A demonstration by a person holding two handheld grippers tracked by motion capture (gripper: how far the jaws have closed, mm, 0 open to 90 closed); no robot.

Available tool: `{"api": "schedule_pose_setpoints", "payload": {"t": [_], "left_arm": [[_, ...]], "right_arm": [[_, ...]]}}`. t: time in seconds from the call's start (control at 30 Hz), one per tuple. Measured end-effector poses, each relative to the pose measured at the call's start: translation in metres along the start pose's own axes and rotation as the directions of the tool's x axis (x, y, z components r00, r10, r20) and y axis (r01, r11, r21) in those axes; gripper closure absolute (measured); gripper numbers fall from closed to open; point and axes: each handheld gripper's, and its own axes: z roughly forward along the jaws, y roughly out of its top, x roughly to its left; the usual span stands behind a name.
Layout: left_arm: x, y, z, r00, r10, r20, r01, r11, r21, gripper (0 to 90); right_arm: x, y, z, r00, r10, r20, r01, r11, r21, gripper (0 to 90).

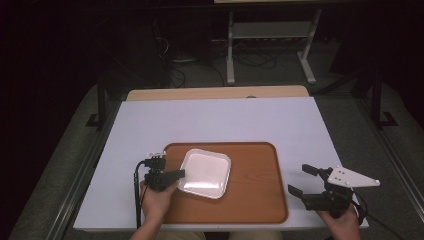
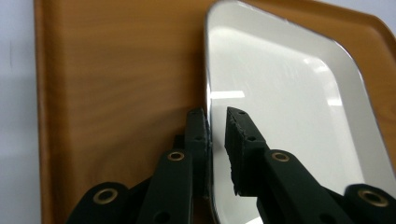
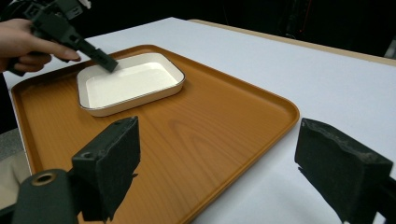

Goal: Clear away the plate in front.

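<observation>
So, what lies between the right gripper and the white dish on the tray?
Only bare wooden tray, plus a strip of white table, separates the right gripper from the white dish, as the high view shows.

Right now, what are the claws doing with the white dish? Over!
Left claw straddling the white dish rim, a gap showing at one pad. Right claw open, off the tray. Nothing in the way.

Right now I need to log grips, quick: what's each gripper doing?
Left gripper: fingers astride the white dish rim, slightly apart, not clamped.
Right gripper: open, holding nothing.
</observation>
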Motion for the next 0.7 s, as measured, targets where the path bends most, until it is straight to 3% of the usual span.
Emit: {"api": "schedule_pose_setpoints", "payload": {"t": [0.07, 0.13, 0.43, 0.6, 0.7], "left_arm": [[0.001, -0.004, -0.004, 0.9993, -0.031, 0.021, 0.031, 0.9995, -0.007, 77.1], [0.0, -0.007, -0.005, 0.9998, -0.012, 0.012, 0.012, 0.9999, -0.003, 77.3], [-0.008, -0.017, -0.008, 0.9991, -0.006, 0.041, 0.006, 1.0, -0.002, 76.8], [-0.018, -0.02, -0.009, 0.9979, 0.04, 0.051, -0.04, 0.9992, 0.002, 74.6], [-0.02, -0.021, -0.008, 0.9973, 0.043, 0.059, -0.043, 0.9991, 0.004, 75.4]], "right_arm": [[0.0, 0.0, 0.0, 1.0, -0.003, -0.001, 0.003, 1.0, 0.001, 13.5], [0.001, 0.001, 0.001, 1.0, -0.008, -0.002, 0.008, 1.0, 0.002, 13.5], [0.001, 0.001, 0.001, 1.0, -0.007, 0.002, 0.007, 1.0, 0.003, 13.5], [0.001, 0.001, 0.001, 1.0, -0.007, 0.001, 0.007, 1.0, 0.003, 13.5], [0.001, 0.001, 0.001, 1.0, -0.007, -0.001, 0.007, 1.0, 0.002, 13.4]]}}
